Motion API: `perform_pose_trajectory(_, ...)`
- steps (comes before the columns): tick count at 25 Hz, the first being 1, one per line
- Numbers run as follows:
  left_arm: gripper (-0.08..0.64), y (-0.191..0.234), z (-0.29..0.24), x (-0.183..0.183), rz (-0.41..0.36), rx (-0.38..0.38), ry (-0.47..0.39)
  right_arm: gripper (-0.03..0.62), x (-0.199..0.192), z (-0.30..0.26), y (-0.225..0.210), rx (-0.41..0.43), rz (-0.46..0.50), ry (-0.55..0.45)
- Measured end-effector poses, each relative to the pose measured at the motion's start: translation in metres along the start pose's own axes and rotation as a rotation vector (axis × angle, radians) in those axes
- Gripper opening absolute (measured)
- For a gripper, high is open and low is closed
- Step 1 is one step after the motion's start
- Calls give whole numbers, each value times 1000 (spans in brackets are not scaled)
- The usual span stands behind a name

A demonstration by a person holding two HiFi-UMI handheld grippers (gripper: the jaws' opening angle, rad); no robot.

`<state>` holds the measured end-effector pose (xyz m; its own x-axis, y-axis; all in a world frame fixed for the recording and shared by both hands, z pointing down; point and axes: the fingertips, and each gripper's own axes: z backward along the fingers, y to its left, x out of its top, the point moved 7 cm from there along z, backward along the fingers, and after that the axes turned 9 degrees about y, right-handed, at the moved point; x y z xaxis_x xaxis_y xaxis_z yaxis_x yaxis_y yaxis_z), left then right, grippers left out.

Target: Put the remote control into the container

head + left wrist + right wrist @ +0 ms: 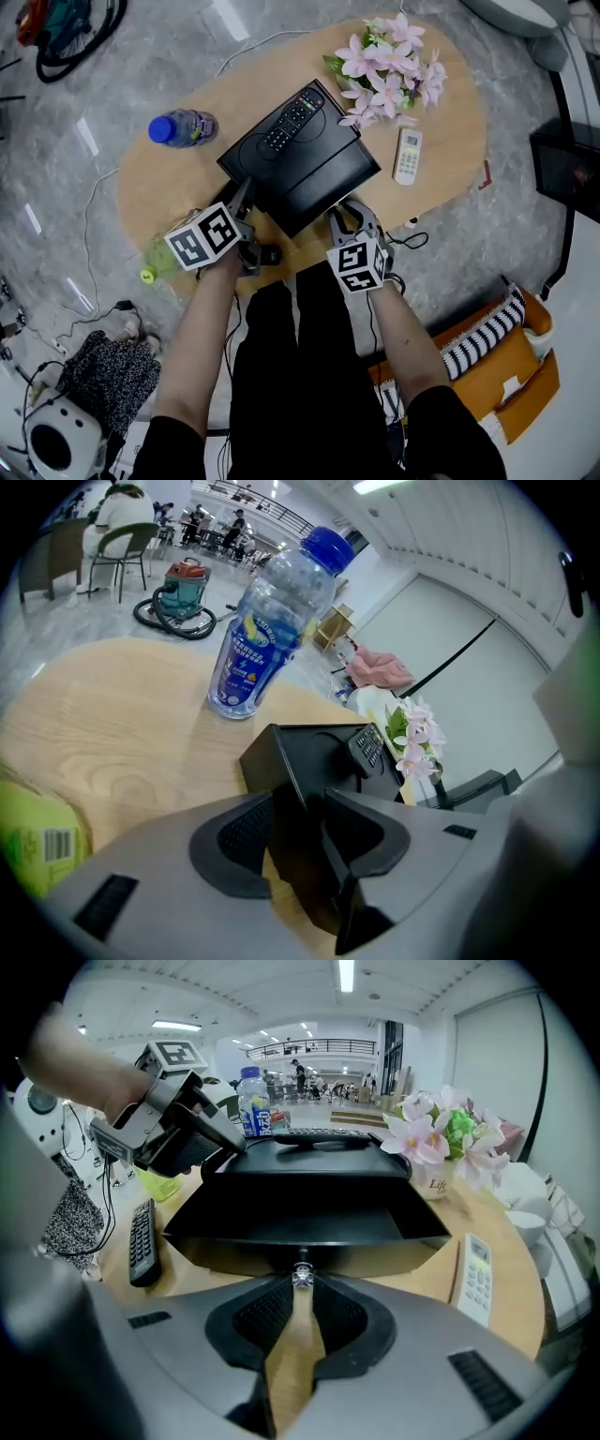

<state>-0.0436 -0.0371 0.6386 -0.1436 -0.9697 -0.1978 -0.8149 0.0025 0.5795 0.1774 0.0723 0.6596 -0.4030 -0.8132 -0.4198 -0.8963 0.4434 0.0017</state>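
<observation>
At the near edge of the surface (159, 187), the right tool (300, 1288) pinches the little drawer knob (302, 1276). The left tool (298, 832) squeezes a wall of the black box (309, 752). Pull slow and straight, and hold the box steady. The black remote (292, 116) lies on top, farther back.

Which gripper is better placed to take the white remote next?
Probably right: the white remote lies on the right gripper's side; the left gripper clamps the container's other corner.
</observation>
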Motion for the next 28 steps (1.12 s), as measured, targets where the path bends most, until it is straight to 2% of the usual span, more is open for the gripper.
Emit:
perform_pose_trajectory(10, 163, -3, 2, 5, 12, -12, -15, 72, -18, 8, -2, -6, -17, 7)
perform_pose_trajectory(24, 163, -3, 1, 5, -11, -22, -14, 72, -37, 12, 0, -32, -9, 23)
perform_pose_trajectory(28, 163, -3, 1, 5, -14, -26, -13, 78, -38, 11, 0, 8, -74, 19)
